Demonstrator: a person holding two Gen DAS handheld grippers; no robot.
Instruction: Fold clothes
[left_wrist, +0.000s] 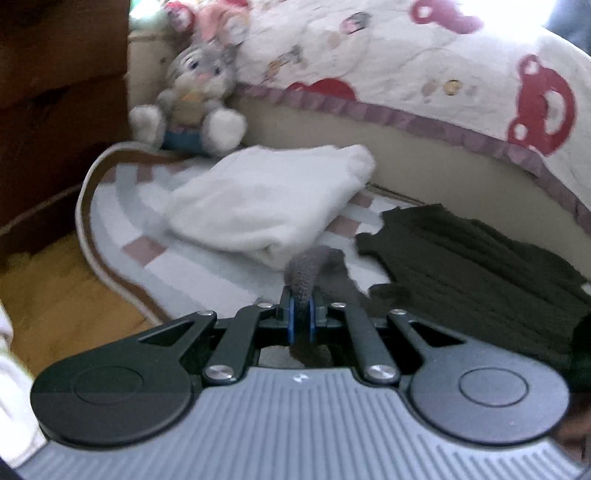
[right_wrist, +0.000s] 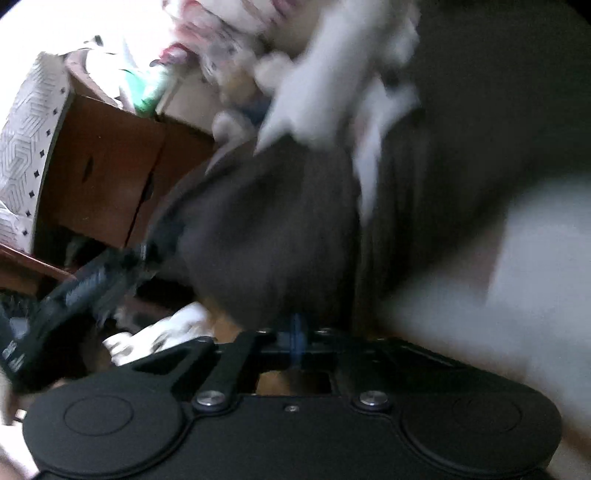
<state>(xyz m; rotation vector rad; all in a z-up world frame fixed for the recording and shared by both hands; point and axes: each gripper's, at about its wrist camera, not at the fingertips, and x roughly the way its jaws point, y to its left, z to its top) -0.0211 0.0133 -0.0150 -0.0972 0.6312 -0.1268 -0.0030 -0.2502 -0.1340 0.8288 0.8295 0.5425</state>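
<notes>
My left gripper (left_wrist: 301, 314) is shut on an edge of a grey knitted garment (left_wrist: 306, 273), held above the rug. A folded white garment (left_wrist: 266, 199) lies on the rug just beyond it. A dark ribbed garment (left_wrist: 476, 266) lies spread out to the right. In the blurred right wrist view my right gripper (right_wrist: 297, 332) is shut on the same grey garment (right_wrist: 266, 229), which hangs wide in front of the camera. The left gripper (right_wrist: 92, 280) shows there at the left, holding the cloth's other end.
A patterned rug (left_wrist: 122, 206) covers a wooden floor (left_wrist: 55, 295). A grey plush rabbit (left_wrist: 192, 99) sits against the bed base (left_wrist: 332, 136), under a quilt (left_wrist: 406, 55) with red prints. A brown wooden cabinet (left_wrist: 55, 92) stands at the left, also seen in the right wrist view (right_wrist: 110, 177).
</notes>
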